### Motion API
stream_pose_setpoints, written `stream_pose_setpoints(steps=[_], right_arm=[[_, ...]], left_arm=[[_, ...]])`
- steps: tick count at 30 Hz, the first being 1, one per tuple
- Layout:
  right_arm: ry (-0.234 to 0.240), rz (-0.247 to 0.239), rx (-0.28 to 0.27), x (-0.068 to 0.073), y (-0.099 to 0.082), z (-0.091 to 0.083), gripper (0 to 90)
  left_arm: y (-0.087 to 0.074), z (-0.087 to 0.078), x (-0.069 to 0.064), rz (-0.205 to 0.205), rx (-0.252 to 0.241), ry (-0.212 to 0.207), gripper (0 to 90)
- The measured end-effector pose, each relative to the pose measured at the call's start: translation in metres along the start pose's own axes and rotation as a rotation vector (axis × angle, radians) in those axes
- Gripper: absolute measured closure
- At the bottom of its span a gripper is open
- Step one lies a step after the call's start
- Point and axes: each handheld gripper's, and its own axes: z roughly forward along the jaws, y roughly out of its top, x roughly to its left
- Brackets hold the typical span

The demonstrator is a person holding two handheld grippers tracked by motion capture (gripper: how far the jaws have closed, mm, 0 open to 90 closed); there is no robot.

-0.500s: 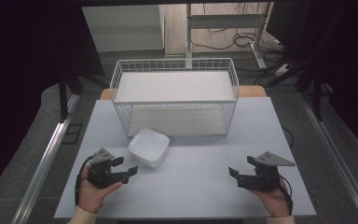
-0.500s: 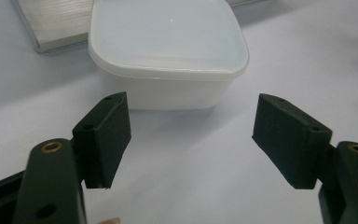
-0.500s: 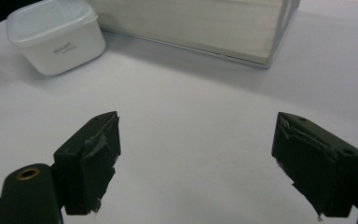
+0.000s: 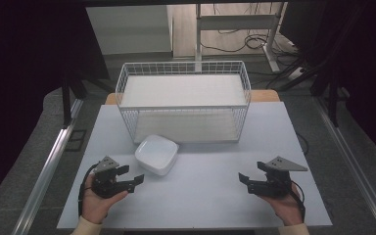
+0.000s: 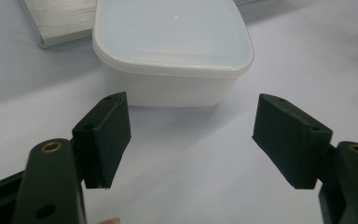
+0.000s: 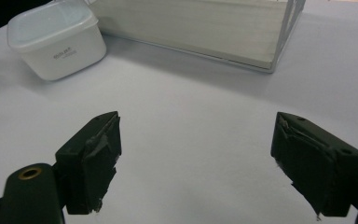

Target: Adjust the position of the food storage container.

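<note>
A pale grey rectangular surface (image 4: pixel 196 191) stands amid dark curtains and a grey floor. At its far edge sits a white wire basket (image 4: pixel 183 83) with a light board inside. Just in front of the basket's left corner rests a white, square, lidded plastic container (image 4: pixel 156 154). The left hand-held gripper (image 4: pixel 133 178) lies just beside the container, jaws spread apart and empty. The right hand-held gripper (image 4: pixel 245 178), well apart from it, also gapes, holding nothing.

Table (image 4: pixel 210 191) bears basket (image 4: pixel 184 98), container (image 4: pixel 156 154).
</note>
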Motion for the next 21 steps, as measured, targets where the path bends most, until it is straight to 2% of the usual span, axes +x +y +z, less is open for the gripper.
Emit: stream_pose_setpoints(steps=[6,13,18,21], right_arm=[[0.0,0.0,-0.003,-0.001,-0.003,0.001,19.1],[-0.001,0.011,-0.014,-0.001,-0.004,-0.002,20.2],[-0.005,-0.008,-0.008,0.003,-0.005,-0.005,20.5],[-0.002,0.001,-0.015,0.003,-0.006,-0.006,21.0]], left_arm=[[0.001,-0.002,0.002,-0.001,-0.009,0.0,27.2],[0.004,-0.007,0.002,-0.01,-0.023,0.024,27.2],[0.011,-0.014,-0.005,0.002,-0.04,0.045,27.4],[0.02,-0.013,-0.008,-0.001,-0.046,0.035,27.7]])
